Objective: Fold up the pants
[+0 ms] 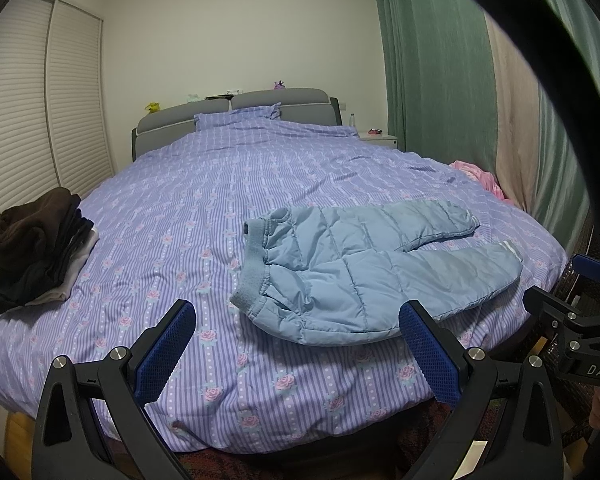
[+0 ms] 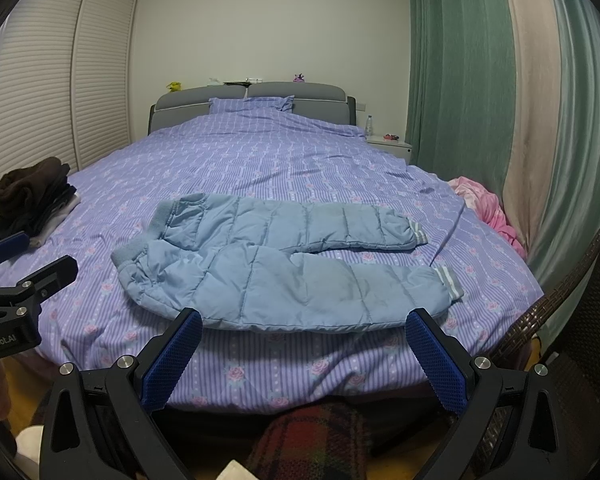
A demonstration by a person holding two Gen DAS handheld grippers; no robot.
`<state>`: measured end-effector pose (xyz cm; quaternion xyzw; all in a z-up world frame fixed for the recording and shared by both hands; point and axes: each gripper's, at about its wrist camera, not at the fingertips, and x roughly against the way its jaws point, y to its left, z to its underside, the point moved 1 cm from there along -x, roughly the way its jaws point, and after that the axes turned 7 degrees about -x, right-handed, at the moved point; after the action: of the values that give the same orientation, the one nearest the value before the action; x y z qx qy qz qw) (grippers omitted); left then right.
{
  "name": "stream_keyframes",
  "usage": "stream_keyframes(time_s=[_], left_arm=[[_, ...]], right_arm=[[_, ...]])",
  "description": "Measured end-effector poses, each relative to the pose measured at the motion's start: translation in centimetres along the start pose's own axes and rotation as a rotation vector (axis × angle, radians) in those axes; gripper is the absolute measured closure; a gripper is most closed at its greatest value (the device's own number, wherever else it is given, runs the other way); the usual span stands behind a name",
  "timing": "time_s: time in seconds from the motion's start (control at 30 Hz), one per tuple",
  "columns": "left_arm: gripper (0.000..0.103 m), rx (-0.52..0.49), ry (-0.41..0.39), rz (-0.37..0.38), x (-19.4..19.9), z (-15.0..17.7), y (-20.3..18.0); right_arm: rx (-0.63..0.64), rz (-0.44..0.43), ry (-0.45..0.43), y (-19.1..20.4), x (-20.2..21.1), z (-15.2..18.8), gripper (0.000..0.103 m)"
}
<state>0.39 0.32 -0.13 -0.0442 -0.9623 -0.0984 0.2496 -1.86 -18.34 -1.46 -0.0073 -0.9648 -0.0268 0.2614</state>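
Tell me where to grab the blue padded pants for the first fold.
Probably grip the near leg's striped cuff of the blue padded pants with the right hand-held gripper, coming from the bed's foot edge. The pants lie flat, waistband left, legs pointing right, and the thin cuff suits the open jaws.

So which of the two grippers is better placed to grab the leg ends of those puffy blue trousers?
The right gripper, probably. The quilted light-blue pants lie with striped cuffs toward its side and the waistband toward the left gripper. Both are open, holding nothing.
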Motion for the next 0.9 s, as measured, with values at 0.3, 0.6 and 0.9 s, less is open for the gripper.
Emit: stream_keyframes(time_s=[0.3,0.6,0.9], left_arm=[[0.0,0.004,0.014,-0.003,-0.4,0.3,0.2],[0.0,0.004,0.039,-0.023,-2.1,1.1,0.5],[0.0,0.02,0.105,-0.05,-6.1,2.4,1.6]], right_arm=[[-0.001,0.003,0.008,0.0,-0.3,0.4,0.0],[-0.016,0.012,0.036,-0.4,-2.1,1.1,0.0],[-0.115,0.042,0.069,-2.8,-6.3,2.3,0.0]])
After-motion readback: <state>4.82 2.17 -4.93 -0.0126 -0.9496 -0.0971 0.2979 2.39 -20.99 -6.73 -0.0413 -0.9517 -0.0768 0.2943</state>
